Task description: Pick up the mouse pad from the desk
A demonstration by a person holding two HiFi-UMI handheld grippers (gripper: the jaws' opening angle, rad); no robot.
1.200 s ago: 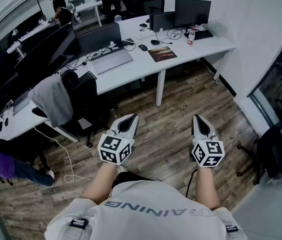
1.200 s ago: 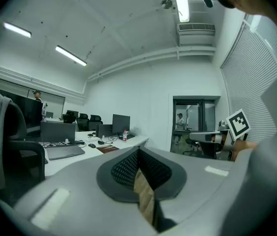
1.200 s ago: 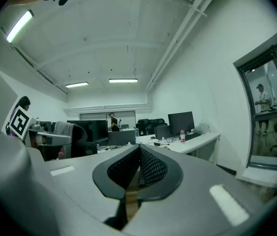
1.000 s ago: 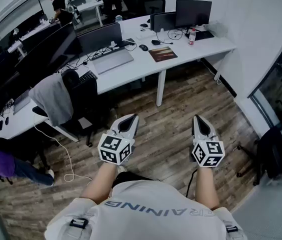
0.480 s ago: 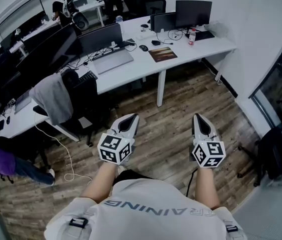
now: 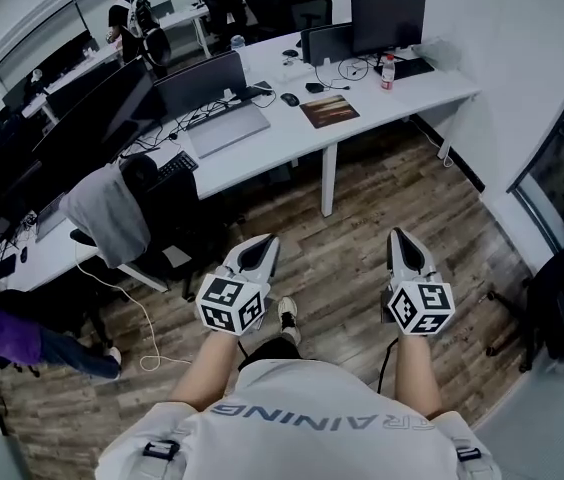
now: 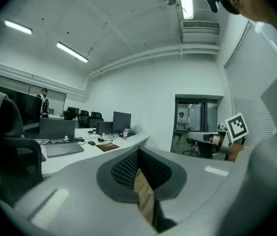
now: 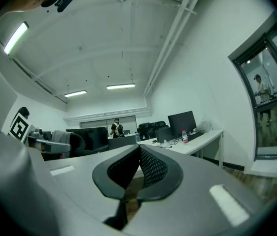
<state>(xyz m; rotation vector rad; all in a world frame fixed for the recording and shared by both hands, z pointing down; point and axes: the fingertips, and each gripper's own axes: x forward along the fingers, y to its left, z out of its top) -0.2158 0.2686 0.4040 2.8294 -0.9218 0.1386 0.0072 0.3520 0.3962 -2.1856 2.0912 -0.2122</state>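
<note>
**A:** Start with what's nearest; how do the claws stand?

**B:** The left gripper (image 6: pixel 259 243) has its jaws pressed together with nothing between them; the right gripper (image 6: pixel 400 238) is the same. Both are held side by side over the wooden floor (image 6: pixel 362 218), pointing roughly level toward the white desk (image 6: pixel 262 163).

**A:** And the mouse pad?

**B:** I take it to be the brown rectangle (image 6: pixel 329 111) lying flat on the desk, well apart from both claws. It sits past the near edge, just right of the mouse (image 6: pixel 290 99) and short of the bottle (image 6: pixel 390 71) and the monitors (image 6: pixel 387 23).

**A:** Which way from the jaws?

**B:** Straight ahead and far off. In the head view it falls about midway between the lines of the two grippers, so I cannot call either hand nearer. In the left gripper view it shows left of the jaws.

**A:** Its long axis?

**B:** Along the desk's length, across the line of approach; a long edge faces the person. My judgement is that the first need is to close the gap across the floor, then come at that near long edge.
</note>
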